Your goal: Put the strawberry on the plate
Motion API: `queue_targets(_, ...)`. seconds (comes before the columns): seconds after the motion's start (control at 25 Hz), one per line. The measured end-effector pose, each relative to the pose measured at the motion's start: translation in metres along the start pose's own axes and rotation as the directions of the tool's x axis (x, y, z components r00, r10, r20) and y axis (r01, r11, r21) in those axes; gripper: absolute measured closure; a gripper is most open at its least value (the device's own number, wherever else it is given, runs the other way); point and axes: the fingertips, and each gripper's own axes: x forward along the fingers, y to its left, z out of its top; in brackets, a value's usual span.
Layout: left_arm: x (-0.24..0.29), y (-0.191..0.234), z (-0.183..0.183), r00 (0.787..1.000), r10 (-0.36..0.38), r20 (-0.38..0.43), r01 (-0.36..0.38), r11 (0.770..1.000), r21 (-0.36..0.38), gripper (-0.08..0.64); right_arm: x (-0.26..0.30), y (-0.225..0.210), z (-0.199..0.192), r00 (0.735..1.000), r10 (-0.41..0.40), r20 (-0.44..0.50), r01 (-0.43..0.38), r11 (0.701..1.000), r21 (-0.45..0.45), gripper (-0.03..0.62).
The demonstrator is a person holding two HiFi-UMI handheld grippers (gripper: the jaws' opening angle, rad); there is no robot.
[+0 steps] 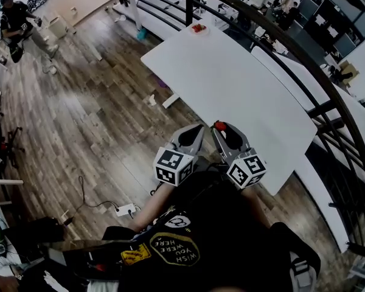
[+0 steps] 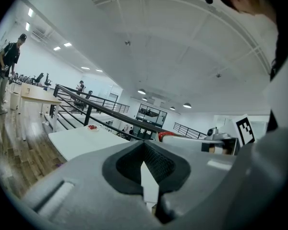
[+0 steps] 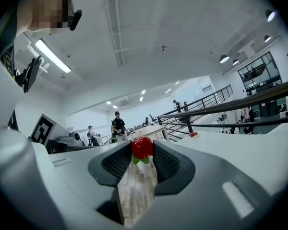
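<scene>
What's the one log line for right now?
right gripper: shut on strawberry | left gripper: shut, empty | plate: far end of table | strawberry not yet on plate

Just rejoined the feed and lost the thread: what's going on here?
A person holds a gripper in each hand at the near end of a long white table. The right gripper is shut on a small red strawberry with green leaves, held in the air. The left gripper is shut and empty. The small white plate, with something red on it, sits at the table's far end, so the strawberry is not yet there.
</scene>
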Motion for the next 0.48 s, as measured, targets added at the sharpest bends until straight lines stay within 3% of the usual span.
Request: queue_targets(0.48, 0.041, 0.080, 0.045, 0.996, 0.083, 0.031, -0.082, 0.996, -0.016, 0.557, 0.095, -0.032, 0.030, 0.998, 0.065, -0.005, -0.065, 0.998, -0.021, 0.451)
